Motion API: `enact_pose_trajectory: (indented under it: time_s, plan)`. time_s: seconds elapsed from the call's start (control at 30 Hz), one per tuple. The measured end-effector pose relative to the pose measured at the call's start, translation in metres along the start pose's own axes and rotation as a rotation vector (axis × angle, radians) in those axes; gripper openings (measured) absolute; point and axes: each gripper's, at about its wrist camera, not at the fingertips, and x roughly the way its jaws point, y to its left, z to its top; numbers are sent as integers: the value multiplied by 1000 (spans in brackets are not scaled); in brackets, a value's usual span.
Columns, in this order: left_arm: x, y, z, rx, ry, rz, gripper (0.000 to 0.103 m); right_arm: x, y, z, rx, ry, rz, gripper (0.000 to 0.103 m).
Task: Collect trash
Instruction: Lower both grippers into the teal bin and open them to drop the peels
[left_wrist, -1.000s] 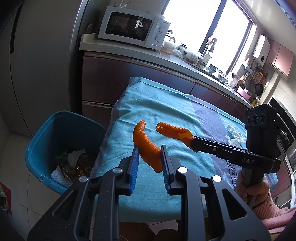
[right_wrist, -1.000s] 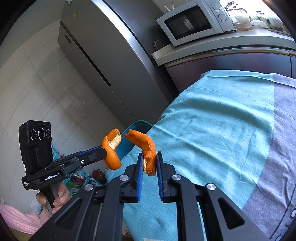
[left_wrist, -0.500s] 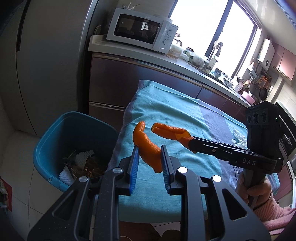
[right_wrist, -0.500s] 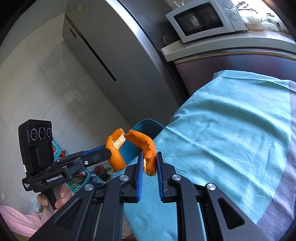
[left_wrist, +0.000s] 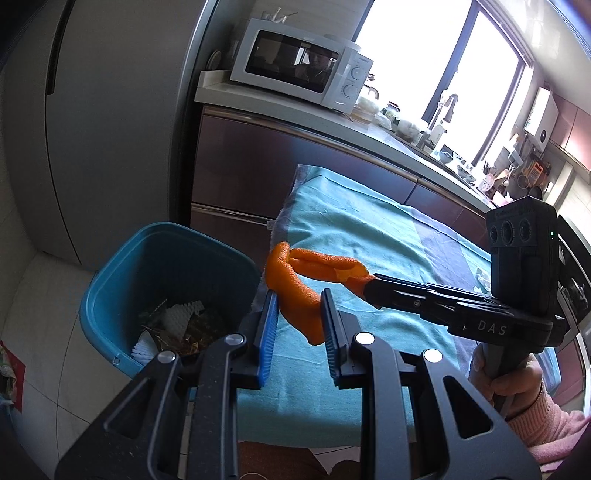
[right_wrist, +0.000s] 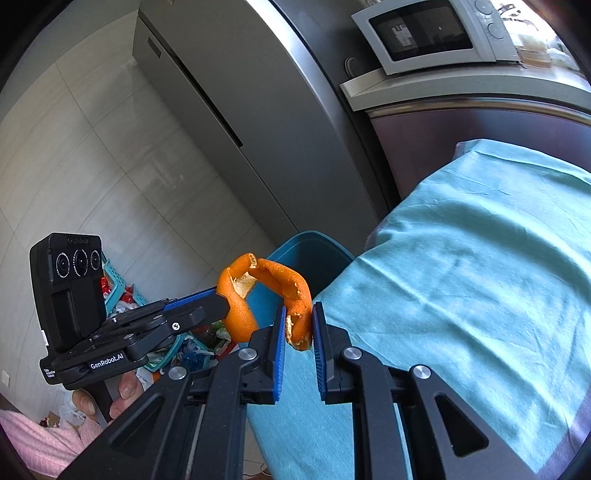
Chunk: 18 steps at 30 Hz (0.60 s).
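Peel tips (left_wrist: 286, 258) now touching; bin (left_wrist: 110, 280) nearer.

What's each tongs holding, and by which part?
Left tongs: orange peel, pinched at its lower end. Right tongs: second peel, also by its lower end. The free ends meet near the bin.

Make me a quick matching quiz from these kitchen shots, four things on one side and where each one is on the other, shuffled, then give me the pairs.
Things:
1. microwave
2. blue bin
3. orange peel piece
4. teal cloth

Places:
A. spread over the table
B. on the countertop beside the fridge
C. clamped in the left claw
D. on the floor at the table's end, with trash inside

Pairs: 1-B, 2-D, 3-C, 4-A
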Motion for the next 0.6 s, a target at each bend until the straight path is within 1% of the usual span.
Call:
enact_pose_trajectory:
  time_s: [0.3, 0.6]
  plan:
    - [2, 23, 5, -36, -12, 40, 24, 23, 5, 10, -7, 35, 10, 13]
    - [8, 48, 10, -75, -14, 87, 24, 41, 8, 22, -22, 72, 1, 13]
